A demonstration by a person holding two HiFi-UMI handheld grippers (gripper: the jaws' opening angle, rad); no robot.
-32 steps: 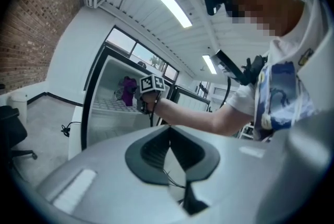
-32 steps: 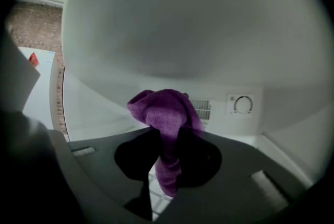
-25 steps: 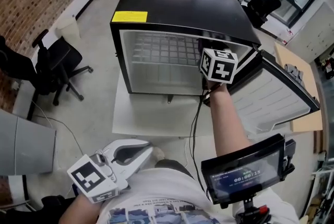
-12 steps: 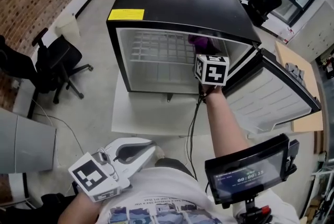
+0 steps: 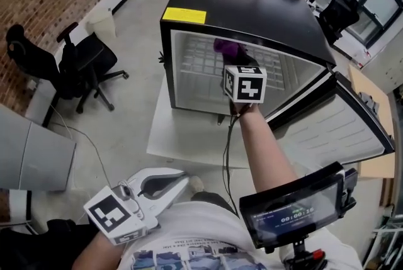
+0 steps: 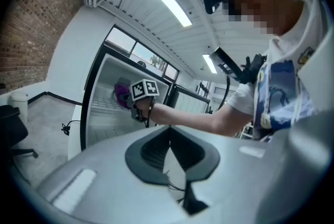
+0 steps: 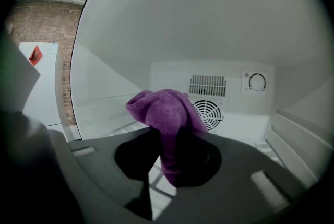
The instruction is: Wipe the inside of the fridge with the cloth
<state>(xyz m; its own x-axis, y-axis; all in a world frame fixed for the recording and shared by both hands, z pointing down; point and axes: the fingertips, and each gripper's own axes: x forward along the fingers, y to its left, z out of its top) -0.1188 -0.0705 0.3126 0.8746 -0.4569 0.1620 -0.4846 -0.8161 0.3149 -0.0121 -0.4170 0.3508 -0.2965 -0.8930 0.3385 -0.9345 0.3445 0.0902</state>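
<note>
right gripper (image 7: pixel 168 152), cloth (image 7: pixel 159 108) in yellow-labelled fridge (image 5: pixel 252 1)

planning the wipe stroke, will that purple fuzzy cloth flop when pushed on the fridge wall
Probably floppy: the purple fuzzy cloth droops in a soft fold above the right hand-held gripper pinching it. Its nap looks grippy, so it likely drags rather than slides.

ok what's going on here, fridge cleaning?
Yes. A person with a gripper in each hand stands at a black mini fridge whose door hangs open. The right gripper is shut on a purple cloth and reaches inside the fridge, facing the back wall with its fan grille. The cloth is not clearly pressed on any surface. The left gripper hangs near the person's body, jaws together and empty.
</note>
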